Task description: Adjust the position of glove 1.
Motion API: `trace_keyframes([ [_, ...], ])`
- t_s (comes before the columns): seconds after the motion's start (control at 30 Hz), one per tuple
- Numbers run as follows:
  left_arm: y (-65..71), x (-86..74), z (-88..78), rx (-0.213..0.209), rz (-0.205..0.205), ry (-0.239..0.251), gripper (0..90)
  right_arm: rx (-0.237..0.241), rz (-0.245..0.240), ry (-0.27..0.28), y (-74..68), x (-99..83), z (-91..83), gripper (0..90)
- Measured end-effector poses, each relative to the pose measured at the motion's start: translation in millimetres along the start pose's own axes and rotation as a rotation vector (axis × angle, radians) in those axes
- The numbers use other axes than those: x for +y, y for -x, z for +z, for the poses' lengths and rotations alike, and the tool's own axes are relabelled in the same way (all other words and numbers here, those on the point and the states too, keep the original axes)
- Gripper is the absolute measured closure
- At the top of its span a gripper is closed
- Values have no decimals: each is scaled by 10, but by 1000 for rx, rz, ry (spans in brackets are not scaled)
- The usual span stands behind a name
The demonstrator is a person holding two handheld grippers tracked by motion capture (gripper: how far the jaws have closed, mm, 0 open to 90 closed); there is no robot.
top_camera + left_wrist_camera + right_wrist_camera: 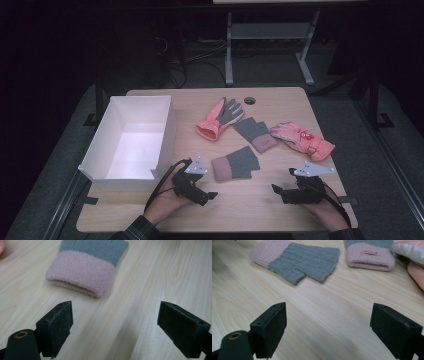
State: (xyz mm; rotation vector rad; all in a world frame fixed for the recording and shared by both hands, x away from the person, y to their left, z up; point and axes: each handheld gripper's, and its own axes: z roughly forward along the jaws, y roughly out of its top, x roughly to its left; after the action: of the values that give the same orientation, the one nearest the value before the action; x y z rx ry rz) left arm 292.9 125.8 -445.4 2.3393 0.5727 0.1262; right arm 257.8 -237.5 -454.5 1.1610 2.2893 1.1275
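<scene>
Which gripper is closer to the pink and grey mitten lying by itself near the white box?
Left. The left gripper sits just below the near knitted mitten, facing its pink cuff with open jaws. The right gripper is farther off, down to the mitten's right, also open.

Overhead looks down on the table [280,200] — tool cameras skim it close.

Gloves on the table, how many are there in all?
4: a grey-and-pink knit glove near the left gripper, a second knit glove mid-table, a coral glove behind it, and a pink padded glove at right.
</scene>
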Motion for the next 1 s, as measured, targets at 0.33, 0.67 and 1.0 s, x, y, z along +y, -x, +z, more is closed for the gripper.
trace_keyframes([
  [0.33,21,48,-8,-1,-14,10,199,16,1,2,8,-14,-14,136],
  [0.67,-1,96,-49,-17,-33,34,570,14,-16,-2,-44,-2,-1,137],
  [1.0,-76,258,12,-17,-17,27,896,16,-18,-12,-44,-5,12,137],
])
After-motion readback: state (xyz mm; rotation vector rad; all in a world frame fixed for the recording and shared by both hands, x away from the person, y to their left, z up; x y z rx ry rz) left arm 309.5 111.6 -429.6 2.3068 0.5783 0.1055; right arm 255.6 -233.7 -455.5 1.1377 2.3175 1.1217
